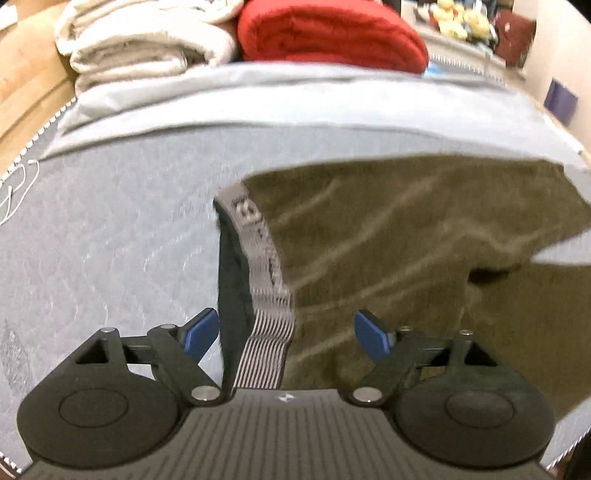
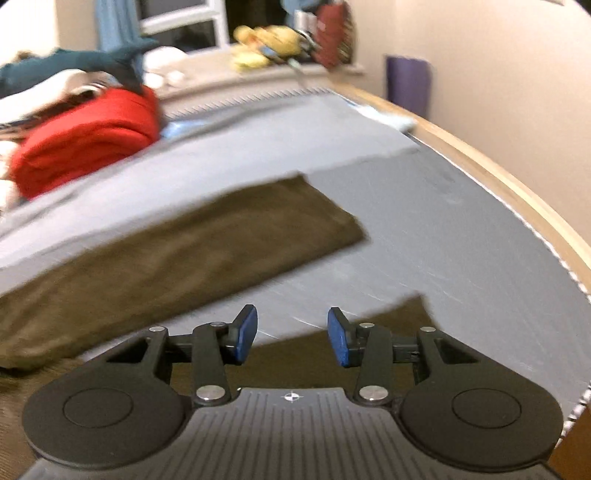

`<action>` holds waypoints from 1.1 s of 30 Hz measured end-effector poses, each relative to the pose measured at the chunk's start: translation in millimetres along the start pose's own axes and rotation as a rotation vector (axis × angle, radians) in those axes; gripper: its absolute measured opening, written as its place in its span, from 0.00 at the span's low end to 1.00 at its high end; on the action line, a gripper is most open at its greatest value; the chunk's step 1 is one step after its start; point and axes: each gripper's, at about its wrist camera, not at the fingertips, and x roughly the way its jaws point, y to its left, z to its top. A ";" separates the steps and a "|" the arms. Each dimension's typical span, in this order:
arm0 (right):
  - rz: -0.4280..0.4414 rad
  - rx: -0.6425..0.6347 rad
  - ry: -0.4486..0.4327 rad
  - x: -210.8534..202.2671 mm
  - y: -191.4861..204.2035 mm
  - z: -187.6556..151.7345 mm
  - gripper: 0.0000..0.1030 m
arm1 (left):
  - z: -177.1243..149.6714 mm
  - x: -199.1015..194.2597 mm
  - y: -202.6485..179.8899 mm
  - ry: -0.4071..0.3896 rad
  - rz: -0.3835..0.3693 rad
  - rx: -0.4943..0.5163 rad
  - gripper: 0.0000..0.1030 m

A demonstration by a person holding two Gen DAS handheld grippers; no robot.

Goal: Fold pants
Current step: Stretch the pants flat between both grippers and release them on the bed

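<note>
Olive-brown pants (image 1: 406, 240) lie spread on a grey mattress (image 1: 110, 240). Their grey striped waistband (image 1: 266, 288) runs down toward my left gripper (image 1: 287, 334). That gripper is open, with its blue pads (image 1: 201, 332) wide apart on either side of the waistband and not pressing it. In the right wrist view one pant leg (image 2: 184, 251) stretches across the mattress (image 2: 443, 240), and a second leg (image 2: 369, 325) shows just beneath my right gripper (image 2: 293, 335). The right gripper hovers open with nothing between its pads. Both views are motion-blurred.
A folded red blanket (image 1: 332, 33) and a cream one (image 1: 147, 40) sit at the far end of the bed on a light grey sheet (image 1: 295, 99). A wooden bed frame (image 2: 517, 192) borders the right side. Plush toys (image 2: 266, 40) line the window sill.
</note>
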 end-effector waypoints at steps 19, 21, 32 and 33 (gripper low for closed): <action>0.229 -0.244 -0.033 20.2 210.9 2.1 0.43 | 40.2 9.7 -14.8 -0.041 0.046 -0.145 0.85; 0.250 -0.254 -0.049 18.1 221.4 7.7 0.43 | 45.6 13.8 -19.7 -0.039 0.048 -0.158 0.85; 0.318 -0.177 -0.022 27.8 240.2 26.7 0.43 | 86.4 38.0 -12.4 -0.088 0.052 -0.304 0.15; 0.328 -0.168 -0.017 28.0 240.6 28.3 0.43 | 91.0 44.4 -11.1 -0.087 0.050 -0.320 0.15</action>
